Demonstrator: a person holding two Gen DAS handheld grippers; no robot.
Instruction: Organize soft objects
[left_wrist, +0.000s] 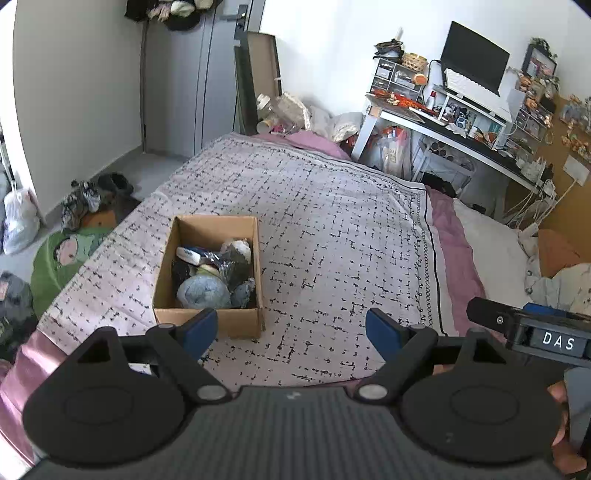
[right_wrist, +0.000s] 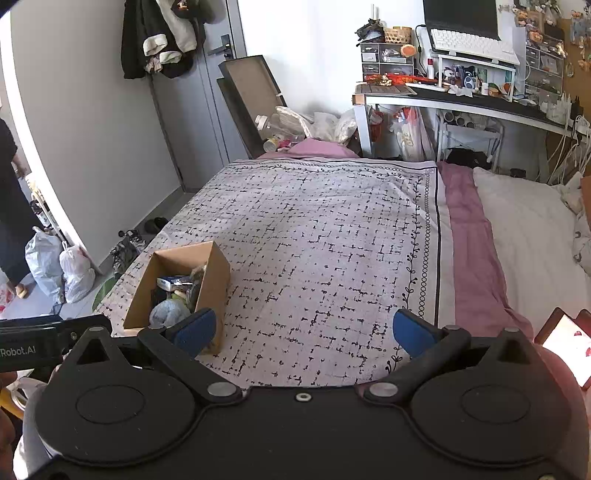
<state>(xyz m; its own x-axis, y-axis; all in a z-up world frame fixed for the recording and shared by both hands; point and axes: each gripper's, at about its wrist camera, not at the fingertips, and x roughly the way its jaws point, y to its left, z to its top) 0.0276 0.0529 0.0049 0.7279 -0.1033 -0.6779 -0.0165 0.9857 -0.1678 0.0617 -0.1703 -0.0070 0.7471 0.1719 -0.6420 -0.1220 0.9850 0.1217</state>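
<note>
An open cardboard box (left_wrist: 242, 229) stands on the patterned bedspread (left_wrist: 332, 221) at the near left. It holds several soft items, among them a blue-grey rolled bundle (left_wrist: 203, 293) and dark socks (left_wrist: 236, 264). The box also shows in the right wrist view (right_wrist: 214, 273) at the lower left. My left gripper (left_wrist: 291, 332) is open and empty, held above the bed just in front of the box. My right gripper (right_wrist: 306, 334) is open and empty, to the right of the box. The right gripper's body shows in the left wrist view (left_wrist: 535, 332) at the right edge.
A cluttered desk (right_wrist: 461, 99) with a monitor stands beyond the bed's far right corner. A white pillow (right_wrist: 528, 236) and pink sheet lie to the right. Bags (right_wrist: 59, 273), shoes and a green cushion (left_wrist: 62, 258) lie on the floor at left. A phone (right_wrist: 569, 347) is near right.
</note>
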